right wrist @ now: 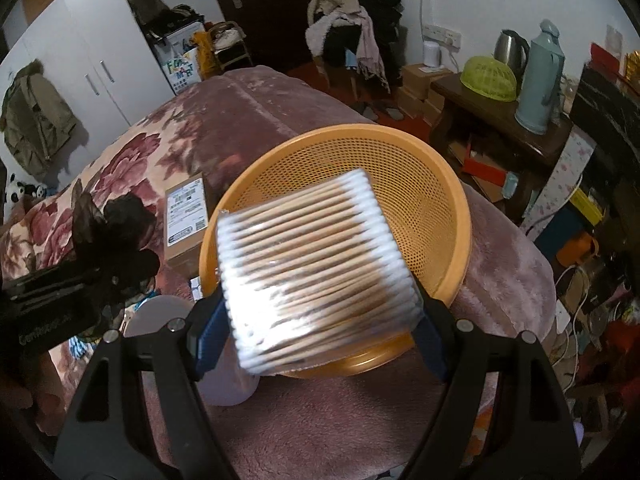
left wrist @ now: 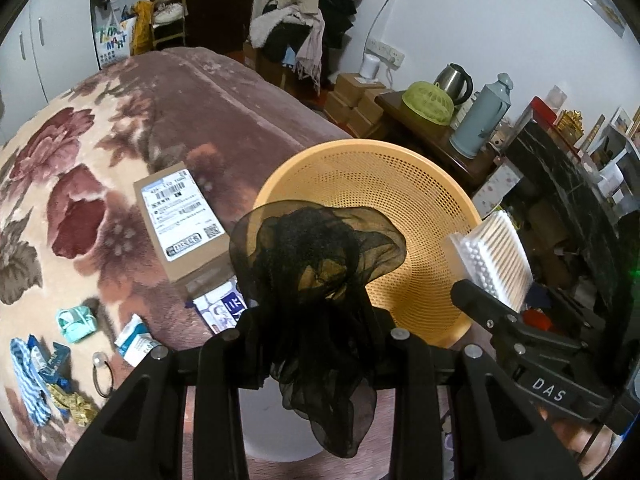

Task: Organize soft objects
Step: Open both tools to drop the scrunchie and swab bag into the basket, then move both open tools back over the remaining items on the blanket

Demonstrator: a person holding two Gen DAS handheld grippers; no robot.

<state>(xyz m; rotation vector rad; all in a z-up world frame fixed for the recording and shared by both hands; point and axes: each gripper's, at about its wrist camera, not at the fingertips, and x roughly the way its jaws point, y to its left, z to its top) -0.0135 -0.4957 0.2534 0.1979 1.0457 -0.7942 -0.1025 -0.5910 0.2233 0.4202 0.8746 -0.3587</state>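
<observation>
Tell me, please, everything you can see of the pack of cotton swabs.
The pack of cotton swabs is a flat, squarish bundle of wooden sticks with white cotton tips along two opposite edges, wrapped in clear, glossy film. The right gripper clamps it from both sides, its blue pads on the tipped edges. It is held tilted in the air above the orange perforated basket, not resting in it.

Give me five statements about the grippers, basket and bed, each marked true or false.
1. The left gripper holds a black mesh cloth. True.
2. The right gripper is empty. False: it grips a pack of cotton swabs.
3. The orange basket already holds the cloth. False: nothing is seen in it.
4. A cardboard box lies on the blanket beside the basket. True.
5. The basket is solid-walled. False: it is perforated.
</observation>
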